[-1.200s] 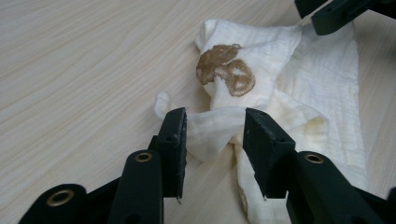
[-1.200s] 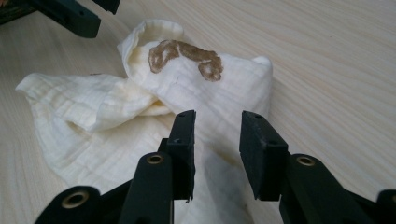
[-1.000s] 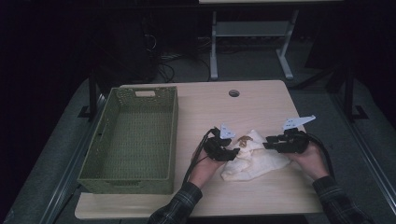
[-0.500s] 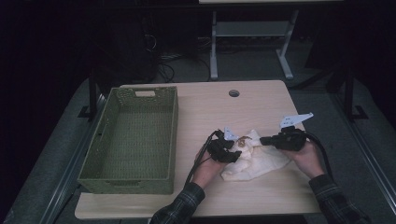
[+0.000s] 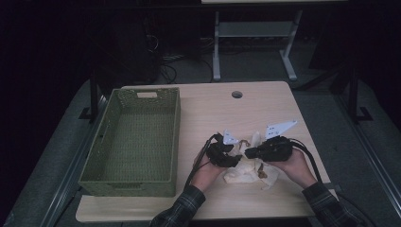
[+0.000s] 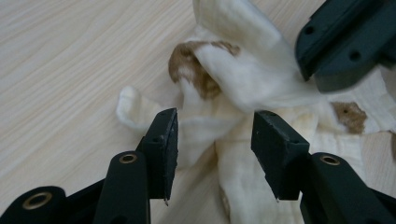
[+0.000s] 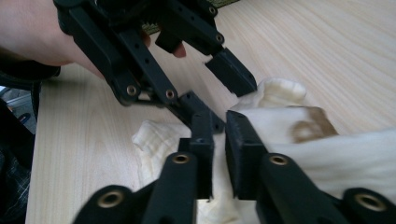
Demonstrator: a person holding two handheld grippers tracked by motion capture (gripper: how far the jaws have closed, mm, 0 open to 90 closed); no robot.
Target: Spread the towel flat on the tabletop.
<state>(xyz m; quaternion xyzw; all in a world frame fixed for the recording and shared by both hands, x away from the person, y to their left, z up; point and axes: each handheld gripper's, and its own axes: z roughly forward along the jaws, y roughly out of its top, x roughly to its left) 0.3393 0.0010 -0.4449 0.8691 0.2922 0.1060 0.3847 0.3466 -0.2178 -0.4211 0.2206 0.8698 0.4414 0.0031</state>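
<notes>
- While both hands work at the near right part of the surface, the cream cloth with brown stains lies bunched between them, well apart from the basket.
- Right gripper: fingers nearly together, pinching a fold of the cloth and lifting it off the pile; they have just eased open a little, fabric between them.
- Left gripper: fingers stand half open, straddling a ridge of cloth without pressing on it; they have just widened slightly.
- Judged progress: early to middle. One edge is raised and drawn toward the left gripper, so a fold looks to be in hand, but the cloth is not yet flat or squared.
- Left to do, by my reading: finish folding, then probably move the cloth into the green basket at the left, which holds nothing yet.
</notes>
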